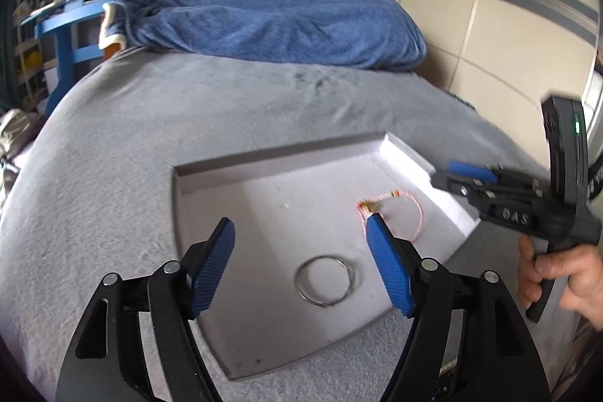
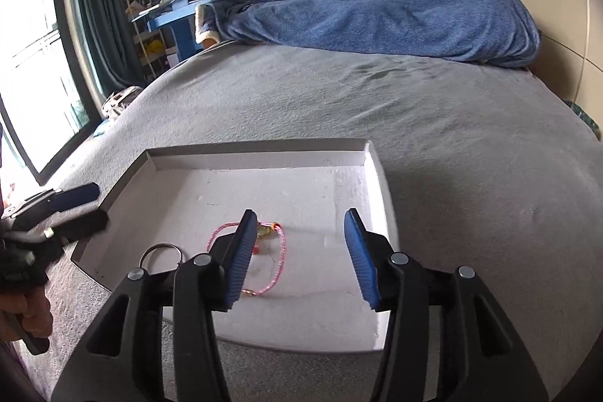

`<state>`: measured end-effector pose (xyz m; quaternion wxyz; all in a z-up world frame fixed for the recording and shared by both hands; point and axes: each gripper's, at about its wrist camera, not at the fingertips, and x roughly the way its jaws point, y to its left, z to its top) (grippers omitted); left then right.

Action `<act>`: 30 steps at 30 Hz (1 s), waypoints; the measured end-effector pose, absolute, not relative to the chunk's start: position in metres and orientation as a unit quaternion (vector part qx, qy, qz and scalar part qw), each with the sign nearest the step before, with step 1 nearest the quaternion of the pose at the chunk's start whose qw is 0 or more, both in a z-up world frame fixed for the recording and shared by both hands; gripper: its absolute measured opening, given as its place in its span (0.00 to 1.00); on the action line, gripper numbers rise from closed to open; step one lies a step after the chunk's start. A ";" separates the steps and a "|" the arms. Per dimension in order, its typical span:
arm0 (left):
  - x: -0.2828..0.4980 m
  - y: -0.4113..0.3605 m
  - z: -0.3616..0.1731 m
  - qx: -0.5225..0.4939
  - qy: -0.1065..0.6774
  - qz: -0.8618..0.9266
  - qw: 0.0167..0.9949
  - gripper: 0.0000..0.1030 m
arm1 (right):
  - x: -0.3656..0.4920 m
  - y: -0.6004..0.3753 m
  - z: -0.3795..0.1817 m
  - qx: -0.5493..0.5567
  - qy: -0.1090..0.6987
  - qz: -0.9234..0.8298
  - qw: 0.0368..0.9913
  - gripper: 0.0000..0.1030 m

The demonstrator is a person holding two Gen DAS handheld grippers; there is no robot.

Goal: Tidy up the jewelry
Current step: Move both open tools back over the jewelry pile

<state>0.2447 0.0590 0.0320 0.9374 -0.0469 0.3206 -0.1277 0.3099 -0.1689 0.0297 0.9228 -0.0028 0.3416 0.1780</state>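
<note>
Near the right edge of the white tray (image 2: 380, 183) lay the pink bracelet (image 2: 280, 247), with the silver ring (image 1: 325, 280) beside it. Both the left gripper (image 1: 301, 266) and the right gripper (image 2: 297, 251) were held wide open, with nothing in them. The thin bracelet could be snagged or pushed away by a fingertip.

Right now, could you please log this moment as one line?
left gripper: open, empty | right gripper: open, empty | pink bracelet, metal ring: in white tray on bed

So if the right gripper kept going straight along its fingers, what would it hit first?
Probably the bare white foam floor of the tray. The right gripper is open, and the pink bracelet lies just left of that line; depth is uncertain.
</note>
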 end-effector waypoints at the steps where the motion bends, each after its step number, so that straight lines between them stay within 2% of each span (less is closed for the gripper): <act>1: 0.244 0.065 0.035 -0.057 0.317 -0.123 0.939 0.72 | 0.309 -0.172 0.030 0.002 0.342 0.175 0.923 0.48; 7: 0.230 0.077 0.045 -0.082 0.309 -0.109 0.941 0.76 | 0.294 -0.190 0.037 0.023 0.336 0.158 0.928 0.56; 14: 0.202 0.068 0.052 -0.058 0.301 -0.114 0.945 0.82 | 0.268 -0.199 0.040 0.036 0.335 0.148 0.930 0.65; 24: 0.167 0.062 0.041 -0.050 0.311 -0.110 0.943 0.85 | 0.226 -0.210 0.039 0.041 0.337 0.139 0.930 0.68; 30: 0.150 0.059 0.031 -0.037 0.323 -0.106 0.940 0.85 | 0.207 -0.215 0.038 0.048 0.335 0.134 0.931 0.74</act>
